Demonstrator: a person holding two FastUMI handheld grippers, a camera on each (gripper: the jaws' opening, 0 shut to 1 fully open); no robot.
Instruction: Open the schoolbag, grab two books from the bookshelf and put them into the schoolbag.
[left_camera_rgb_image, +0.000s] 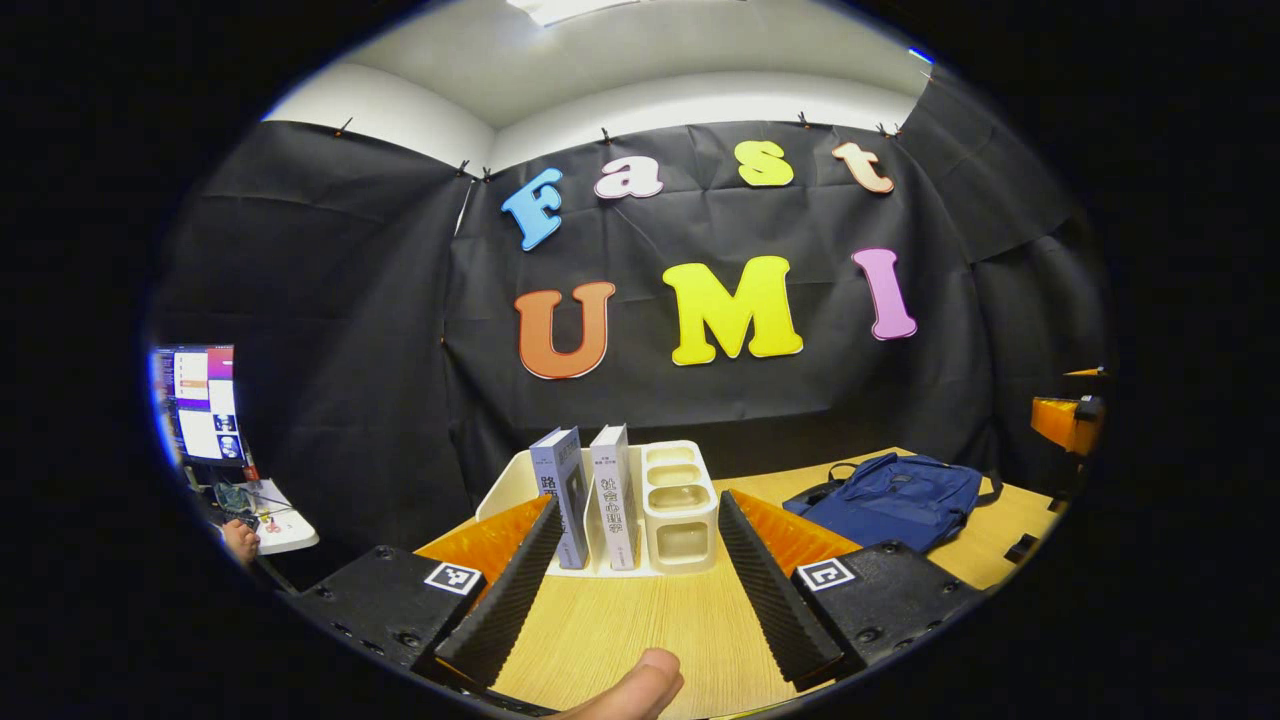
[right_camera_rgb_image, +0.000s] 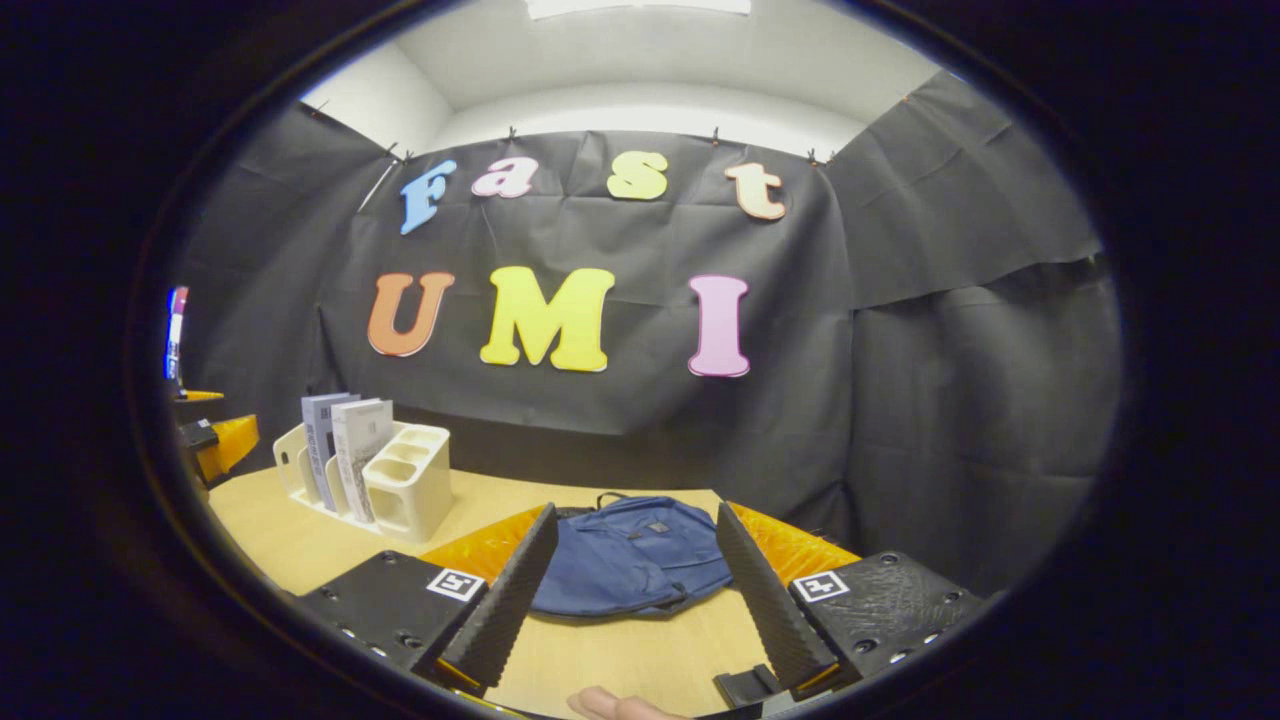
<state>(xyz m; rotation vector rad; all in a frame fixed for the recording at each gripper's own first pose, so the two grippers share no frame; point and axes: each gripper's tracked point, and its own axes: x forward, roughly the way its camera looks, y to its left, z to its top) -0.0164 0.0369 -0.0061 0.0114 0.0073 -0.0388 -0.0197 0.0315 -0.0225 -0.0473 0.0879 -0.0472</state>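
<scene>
Left gripper (left_camera_rgb_image: 640, 580): ribbed wedge fingers spread apart, empty, facing 2 upright books (left_camera_rgb_image: 590, 495) in a moulded white plastic bookshelf (left_camera_rgb_image: 680, 505) on the wood-grain table (left_camera_rgb_image: 620, 630). Right gripper (right_camera_rgb_image: 635, 585): fingers likewise parted, empty, framing the soft blue fabric schoolbag (right_camera_rgb_image: 630, 555) lying flat and zipped on the table, well right of the bookshelf.

Open left claw (left_camera_rgb_image: 640, 575) faces two books (left_camera_rgb_image: 590, 500).
</scene>
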